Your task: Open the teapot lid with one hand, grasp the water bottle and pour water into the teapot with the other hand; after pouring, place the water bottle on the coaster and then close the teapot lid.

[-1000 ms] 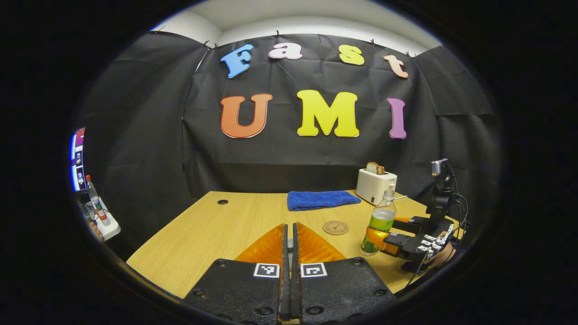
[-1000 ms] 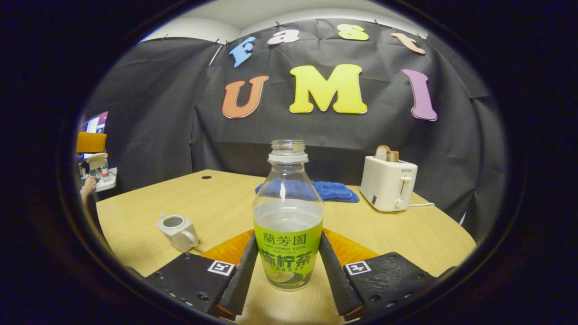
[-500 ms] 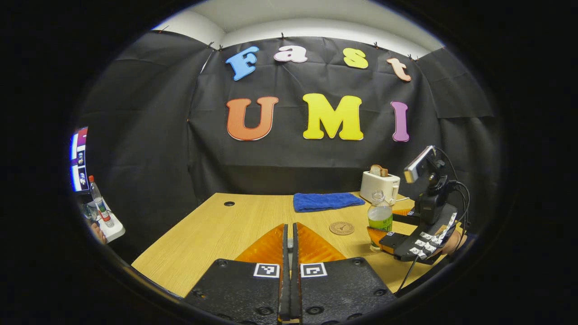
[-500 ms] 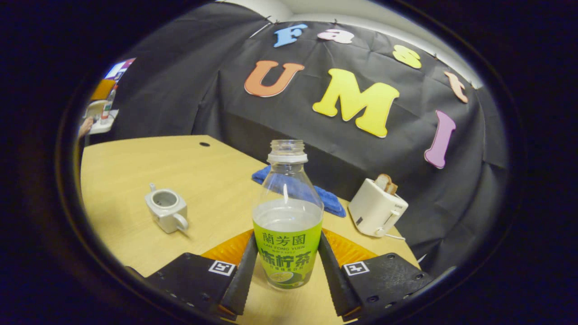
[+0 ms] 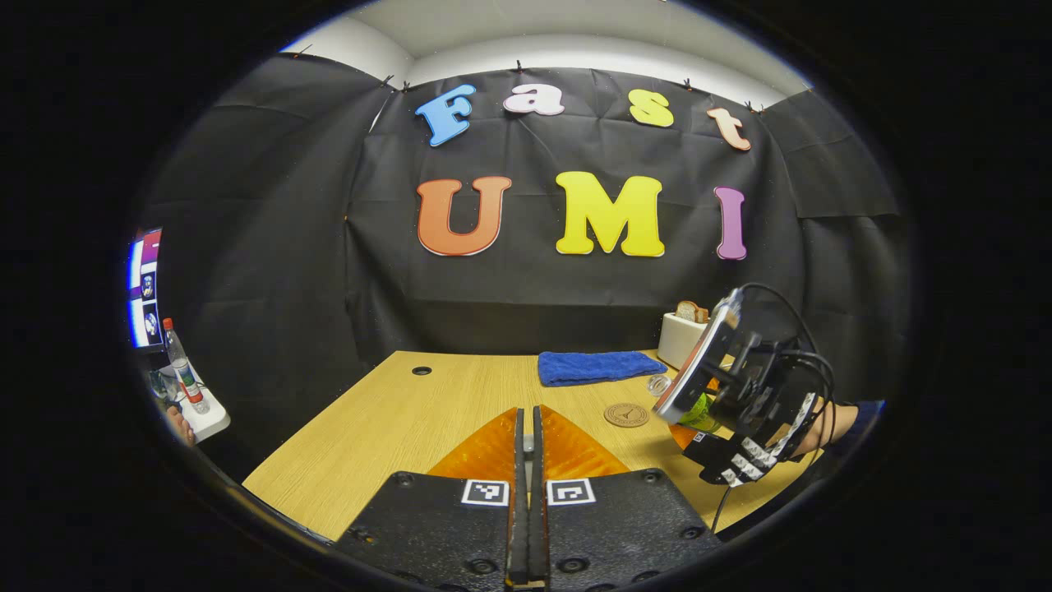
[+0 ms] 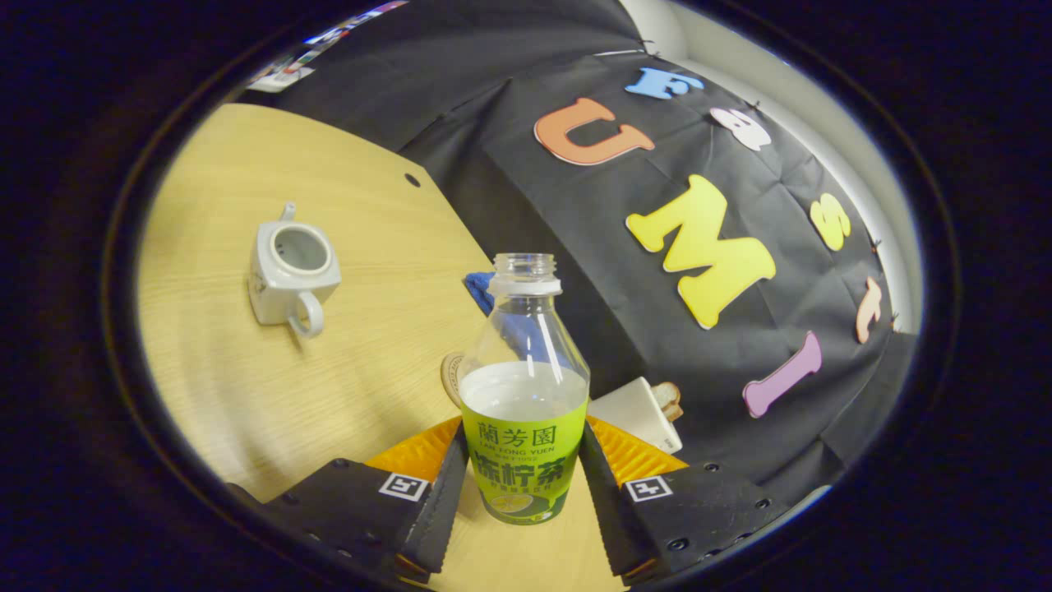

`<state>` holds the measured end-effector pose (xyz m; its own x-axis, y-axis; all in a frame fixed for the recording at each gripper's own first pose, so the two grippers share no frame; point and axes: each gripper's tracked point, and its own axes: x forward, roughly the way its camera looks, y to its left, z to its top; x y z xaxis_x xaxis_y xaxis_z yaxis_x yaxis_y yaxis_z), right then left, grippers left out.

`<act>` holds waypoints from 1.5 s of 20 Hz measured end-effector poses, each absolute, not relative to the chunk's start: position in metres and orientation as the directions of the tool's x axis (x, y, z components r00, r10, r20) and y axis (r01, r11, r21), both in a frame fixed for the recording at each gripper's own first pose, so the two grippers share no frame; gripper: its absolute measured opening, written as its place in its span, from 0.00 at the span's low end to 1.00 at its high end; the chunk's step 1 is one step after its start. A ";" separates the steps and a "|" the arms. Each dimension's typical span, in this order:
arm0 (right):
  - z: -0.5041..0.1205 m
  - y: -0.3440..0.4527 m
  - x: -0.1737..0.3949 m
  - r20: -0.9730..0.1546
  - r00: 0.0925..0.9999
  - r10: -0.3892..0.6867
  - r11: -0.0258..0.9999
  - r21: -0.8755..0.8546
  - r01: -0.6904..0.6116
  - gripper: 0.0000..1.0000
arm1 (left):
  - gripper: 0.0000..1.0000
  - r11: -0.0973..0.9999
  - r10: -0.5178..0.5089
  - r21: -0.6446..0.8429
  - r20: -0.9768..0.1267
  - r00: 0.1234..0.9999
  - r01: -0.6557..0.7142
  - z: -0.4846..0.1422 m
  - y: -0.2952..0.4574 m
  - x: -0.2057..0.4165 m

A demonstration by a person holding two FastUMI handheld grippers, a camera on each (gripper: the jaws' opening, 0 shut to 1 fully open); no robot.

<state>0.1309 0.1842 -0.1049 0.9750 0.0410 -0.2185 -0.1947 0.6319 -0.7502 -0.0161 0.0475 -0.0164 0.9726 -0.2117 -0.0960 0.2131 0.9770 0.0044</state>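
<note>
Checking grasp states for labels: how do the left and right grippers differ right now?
1. The left gripper has its fingers closed flat together with nothing visible between them; the right gripper is clamped on the water bottle.
2. The left gripper sits level over the table; the right gripper is rolled to one side, tipping the uncapped water bottle toward the lidless teapot.

Shared: both are above the table and both are closed.

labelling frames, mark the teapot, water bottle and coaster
teapot (image 6: 283, 275), right gripper view, on its body.
water bottle (image 6: 524, 460), right gripper view, on its label.
coaster (image 5: 626, 414), left gripper view, on its centre.
</note>
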 end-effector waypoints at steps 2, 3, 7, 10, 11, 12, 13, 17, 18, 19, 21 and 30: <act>-0.104 0.190 0.134 -0.182 0.983 0.034 0.556 -0.813 -0.169 0.72 | 0.03 0.978 -0.206 0.004 -0.092 0.974 0.207 -0.015 0.052 -0.018; -0.103 0.195 0.136 -0.162 0.986 0.033 0.526 -0.836 -0.155 0.72 | 0.03 0.979 -0.203 0.001 -0.090 0.975 0.204 -0.014 0.055 -0.018; -0.104 0.211 0.140 -0.109 0.993 0.042 0.373 -0.920 -0.117 0.73 | 0.03 0.981 -0.193 -0.010 -0.088 0.977 0.193 -0.014 0.062 -0.018; -0.102 0.227 0.140 -0.067 0.995 0.075 0.262 -0.961 -0.085 0.73 | 0.03 0.983 -0.182 -0.010 -0.086 0.979 0.182 -0.012 0.068 -0.019; -0.099 0.232 0.139 -0.044 0.995 0.086 0.221 -0.973 -0.063 0.73 | 0.03 0.983 -0.183 -0.011 -0.083 0.980 0.182 -0.012 0.068 -0.019; -0.093 0.236 0.138 -0.013 0.995 0.096 0.171 -0.985 -0.030 0.71 | 0.03 0.983 -0.183 -0.014 -0.082 0.980 0.182 -0.011 0.069 -0.019; -0.089 0.239 0.137 0.011 0.994 0.105 0.127 -0.992 -0.002 0.72 | 0.03 0.983 -0.181 -0.015 -0.081 0.980 0.180 -0.011 0.070 -0.019; -0.078 0.249 0.138 0.078 0.988 0.132 0.006 -0.997 0.078 0.73 | 0.03 0.983 -0.182 -0.011 -0.085 0.980 0.182 -0.011 0.070 -0.020; -0.075 0.251 0.136 0.094 0.985 0.142 -0.024 -0.995 0.099 0.72 | 0.03 0.983 -0.182 -0.009 -0.084 0.980 0.182 -0.010 0.071 -0.020; -0.075 0.253 0.136 0.104 0.983 0.151 -0.052 -0.992 0.113 0.72 | 0.03 0.983 -0.181 -0.008 -0.083 0.980 0.181 -0.010 0.071 -0.020; -0.074 0.257 0.138 0.118 0.980 0.162 -0.093 -0.987 0.134 0.71 | 0.03 0.983 -0.181 -0.010 -0.086 0.980 0.181 -0.011 0.072 -0.019; -0.057 0.264 0.136 0.195 0.962 0.191 -0.221 -0.946 0.236 0.72 | 0.03 0.985 -0.173 -0.002 -0.096 0.980 0.174 -0.013 0.074 -0.019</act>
<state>0.1359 0.2637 -0.0570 0.9621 0.1906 0.1949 0.2355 -0.2213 -0.9463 -0.0192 0.0742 -0.0134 0.9802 -0.1733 -0.0955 0.1739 0.9848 -0.0017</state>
